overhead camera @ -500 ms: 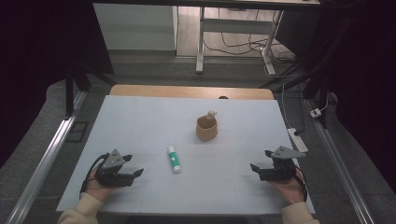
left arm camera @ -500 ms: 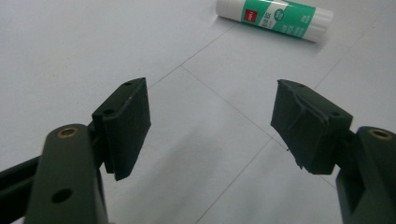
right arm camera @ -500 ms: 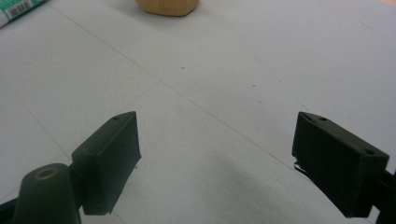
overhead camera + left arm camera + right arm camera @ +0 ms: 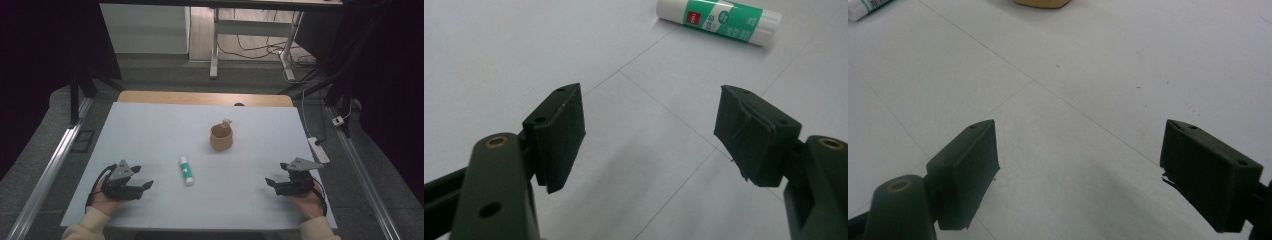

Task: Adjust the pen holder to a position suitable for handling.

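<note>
You are working on a pale, matte white table top (image 4: 150, 130) made of flat panels whose thin seams cross it as faint lines; along its far edge a strip of bare light wood (image 4: 200, 98) shows, and grey carpeted floor runs down both sides with a metal rail (image 4: 47, 172) on the left. Beyond the table the room is dim: a white desk leg (image 4: 215, 47) stands on a wooden floor among loose cables, and a white power strip (image 4: 318, 150) lies just off the table's right edge. Your left gripper (image 4: 145, 185) rests low at the near left, its two blocky black jaws standing well apart with nothing between them; one pad (image 4: 751, 132) looks wrapped in wrinkled dark tape, the other ribbed and smooth-edged. Your right gripper (image 4: 270, 182) sits at the near right, its jaws likewise spread wide over bare table (each carries a grey three-cornered plate on top). The glue stick (image 4: 186, 170) lies flat on the table between your two hands, nearer the left one and a little farther out, a smooth white plastic cylinder with a green label and a red patch, its long axis running near to far. Farther off, towards the centre right, stands a small tan cup (image 4: 221, 137), round and rough-looking like wood or clay, with a pale object poking above its rim. Glue stick and cup are well apart, and neither gripper touches either.
</note>
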`<action>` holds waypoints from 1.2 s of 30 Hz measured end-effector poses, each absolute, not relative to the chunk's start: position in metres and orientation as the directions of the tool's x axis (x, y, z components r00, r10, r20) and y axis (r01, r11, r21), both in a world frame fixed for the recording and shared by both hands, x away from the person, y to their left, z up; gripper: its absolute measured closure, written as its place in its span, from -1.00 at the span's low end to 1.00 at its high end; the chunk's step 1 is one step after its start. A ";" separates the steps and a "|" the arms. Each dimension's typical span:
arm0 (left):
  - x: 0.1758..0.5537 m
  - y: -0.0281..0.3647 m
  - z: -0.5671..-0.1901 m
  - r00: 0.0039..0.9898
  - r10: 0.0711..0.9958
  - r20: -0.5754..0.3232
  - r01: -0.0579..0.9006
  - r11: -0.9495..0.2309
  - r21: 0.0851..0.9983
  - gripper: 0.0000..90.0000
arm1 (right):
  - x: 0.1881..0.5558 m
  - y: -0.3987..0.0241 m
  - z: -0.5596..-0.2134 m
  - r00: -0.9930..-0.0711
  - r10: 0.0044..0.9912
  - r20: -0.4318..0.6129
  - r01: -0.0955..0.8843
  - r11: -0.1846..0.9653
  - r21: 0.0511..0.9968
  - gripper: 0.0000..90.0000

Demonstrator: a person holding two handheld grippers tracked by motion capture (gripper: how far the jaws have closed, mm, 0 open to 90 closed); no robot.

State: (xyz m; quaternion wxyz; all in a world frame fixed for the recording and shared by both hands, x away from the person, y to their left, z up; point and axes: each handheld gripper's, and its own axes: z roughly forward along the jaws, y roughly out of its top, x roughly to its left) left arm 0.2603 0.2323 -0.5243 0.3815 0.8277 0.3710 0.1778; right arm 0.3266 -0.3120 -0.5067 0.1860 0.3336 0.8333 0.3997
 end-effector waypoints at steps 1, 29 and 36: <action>0.260 0.232 -0.524 0.661 0.750 0.011 0.479 -0.434 0.763 -0.39 | 0.327 -0.312 -0.506 -0.707 0.706 -0.041 0.407 0.455 0.792 -0.65; 0.261 0.232 -0.524 0.659 0.752 0.014 0.479 -0.434 0.763 -0.39 | 0.333 -0.298 -0.497 -0.720 0.691 -0.063 0.385 0.474 0.792 -0.61; 0.261 0.232 -0.524 0.658 0.753 0.014 0.480 -0.434 0.762 -0.39 | 0.335 -0.295 -0.492 -0.723 0.688 -0.067 0.376 0.472 0.798 -0.61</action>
